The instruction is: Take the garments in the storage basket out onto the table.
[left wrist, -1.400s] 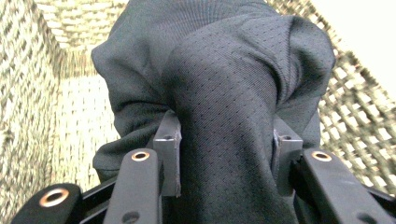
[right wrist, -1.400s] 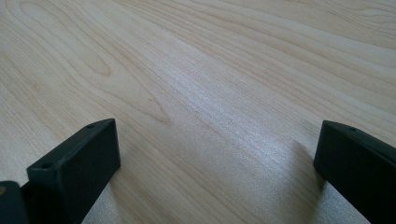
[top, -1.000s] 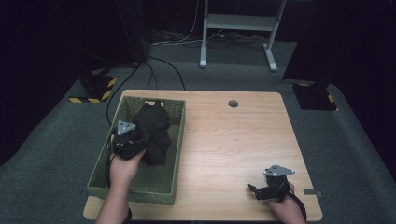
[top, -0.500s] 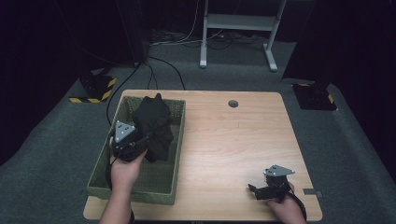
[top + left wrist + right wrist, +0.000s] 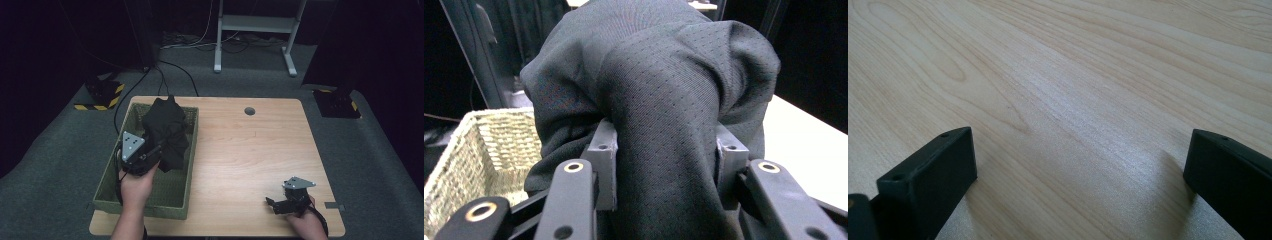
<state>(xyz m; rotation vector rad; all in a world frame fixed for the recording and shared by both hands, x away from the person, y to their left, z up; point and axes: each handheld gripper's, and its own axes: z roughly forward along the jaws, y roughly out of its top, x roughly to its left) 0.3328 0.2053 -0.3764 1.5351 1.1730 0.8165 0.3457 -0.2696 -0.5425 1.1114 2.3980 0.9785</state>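
Over the basket [image 5: 112, 172] at the table's [image 5: 250, 165] left, the left gripper [image 5: 664, 160] pinches a thick fold of black cloth [image 5: 165, 132], its jaws pressed on either side. Most of the cloth bunches above the basket's far half. Near the table's right corner, the right gripper [image 5: 1078, 175] sits low over bare wood, jaws spread wide, nothing between them.

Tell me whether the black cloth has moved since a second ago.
Yes. The black cloth, clamped in the left tool, has risen against the green basket, its top now past the far rim.
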